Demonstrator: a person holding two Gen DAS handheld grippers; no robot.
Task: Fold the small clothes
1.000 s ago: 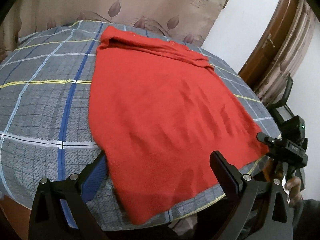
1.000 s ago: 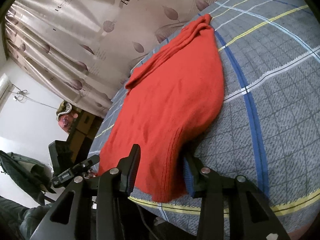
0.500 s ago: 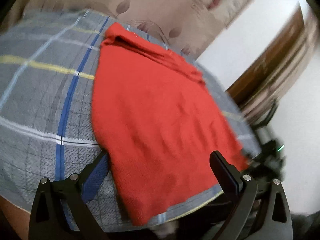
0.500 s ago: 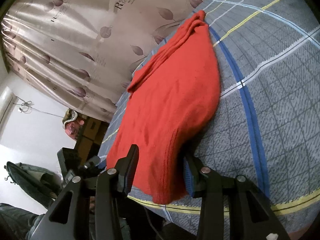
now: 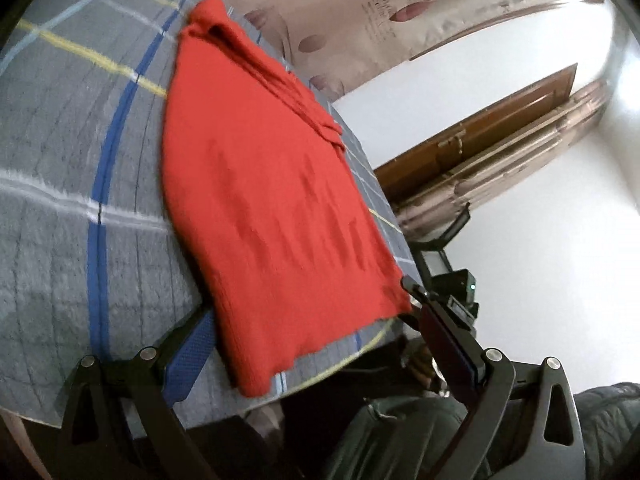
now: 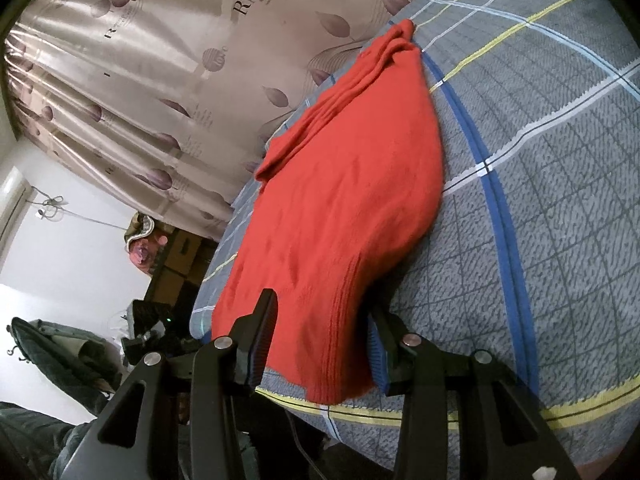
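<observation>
We judge the soft, light red knitted garment [image 6: 340, 200], flat on the grey plaid bed [image 6: 540, 200], best pinched at its near ribbed hem, which the right hand-held gripper [image 6: 320, 340] straddles half-open and the wide-open left hand-held gripper [image 5: 308, 340] frames.

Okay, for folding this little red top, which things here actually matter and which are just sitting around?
Part of the job:
- red knit top, spread flat
- plaid bed cover under it
- left tongs, straddling the near hem
- right tongs, around the hem corner

Just there:
- leaf-print curtain
- wooden door
- dark jacket
</observation>
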